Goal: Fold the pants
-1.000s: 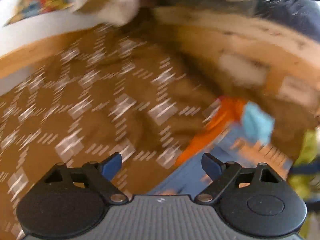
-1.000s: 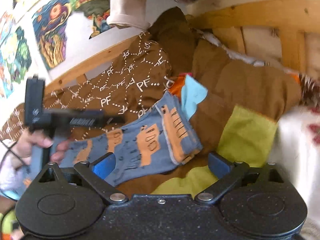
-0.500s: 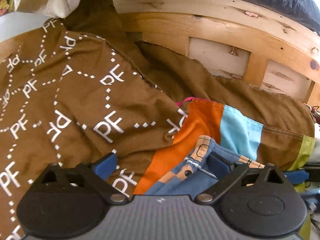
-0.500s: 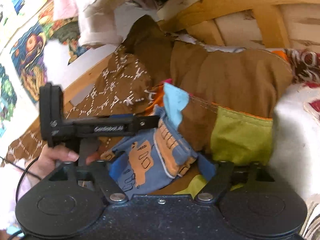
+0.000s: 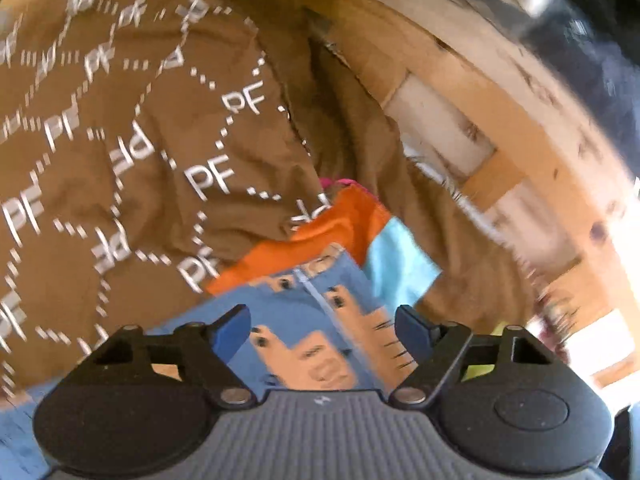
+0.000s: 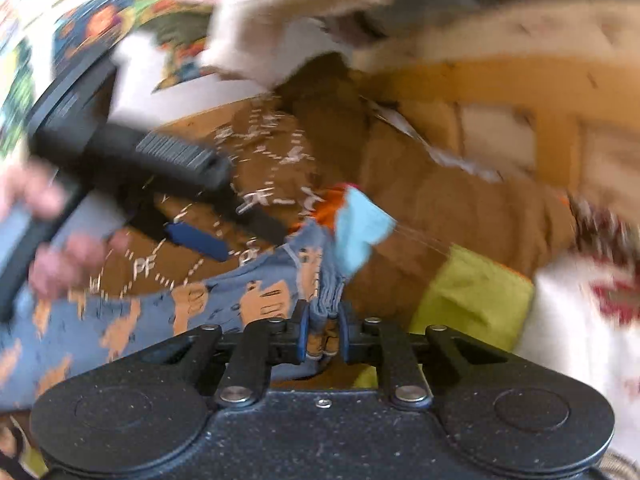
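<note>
Pants (image 6: 248, 300) pinched at one end by the right gripper (image 6: 323, 334).
Blue printed cloth lies on a brown bedspread (image 5: 132, 152); right jaws have just closed on bunched fabric, left gripper (image 5: 322, 326) spread above it, narrowing.

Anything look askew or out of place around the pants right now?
Only the grip looks uneven. The right claw has just been closing and now pinches a bunched edge of the blue printed pants, while the left claw stands open over them, holding nothing. No spill or damage shows; both views are blurred.
</note>
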### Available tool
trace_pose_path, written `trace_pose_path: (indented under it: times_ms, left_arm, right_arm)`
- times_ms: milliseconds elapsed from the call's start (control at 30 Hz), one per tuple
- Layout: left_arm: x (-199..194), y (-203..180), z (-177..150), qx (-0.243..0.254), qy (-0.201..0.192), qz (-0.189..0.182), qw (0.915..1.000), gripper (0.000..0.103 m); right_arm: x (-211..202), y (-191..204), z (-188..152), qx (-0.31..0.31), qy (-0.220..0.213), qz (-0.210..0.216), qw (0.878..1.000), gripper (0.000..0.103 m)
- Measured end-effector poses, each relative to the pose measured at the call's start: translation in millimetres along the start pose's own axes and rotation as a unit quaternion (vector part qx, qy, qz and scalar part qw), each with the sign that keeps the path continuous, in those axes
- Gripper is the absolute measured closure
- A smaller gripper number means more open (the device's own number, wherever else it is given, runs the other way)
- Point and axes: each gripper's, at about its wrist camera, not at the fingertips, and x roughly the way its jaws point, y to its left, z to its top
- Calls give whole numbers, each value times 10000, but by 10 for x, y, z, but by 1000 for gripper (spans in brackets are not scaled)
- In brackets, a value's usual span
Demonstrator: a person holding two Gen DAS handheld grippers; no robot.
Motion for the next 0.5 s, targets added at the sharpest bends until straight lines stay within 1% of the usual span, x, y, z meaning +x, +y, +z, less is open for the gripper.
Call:
trace_pose_path:
  times_ms: [67,233,300,333,367,400,433,467,500]
  left_arm:
    - [36,8,44,-262,142,-160,9994,27]
    - [168,-76,26,-314,400,-249,9984,30]
    - [238,-114,23,-363,466,-257,9979,34]
    - [256,-126,16,-373,488,-220,9979,39]
    - [296,-151,25,-382,506,-176,9978,47]
    - [305,-161,19,-391,514,-144,9978,52]
    - [316,-165,13,-398,506,-103,9979,63]
    - [324,-171,5,-382,491,-37,9981,69]
    - [326,-173,-3,-351,469,42,9983,71]
  right_arm:
    - [-23,142,-9,-490,-66,-48,9988,87]
    - [-42,396,-68,-1395,-157,-164,9900,88]
    - [-40,453,-99,-1655,-166,-198,9859,88]
    - [-43,467,-113,-1739,-168,-210,9844,88]
    - [-34,483,-117,-1807,-175,-224,9831,88]
    - [-40,502,-126,-1870,-182,-226,9819,88]
    - [-41,516,-132,-1922,-188,-233,9809,89]
    - [-41,529,-140,-1976,-195,-246,9798,89]
    - [-43,543,-147,-2043,-203,-253,9784,89]
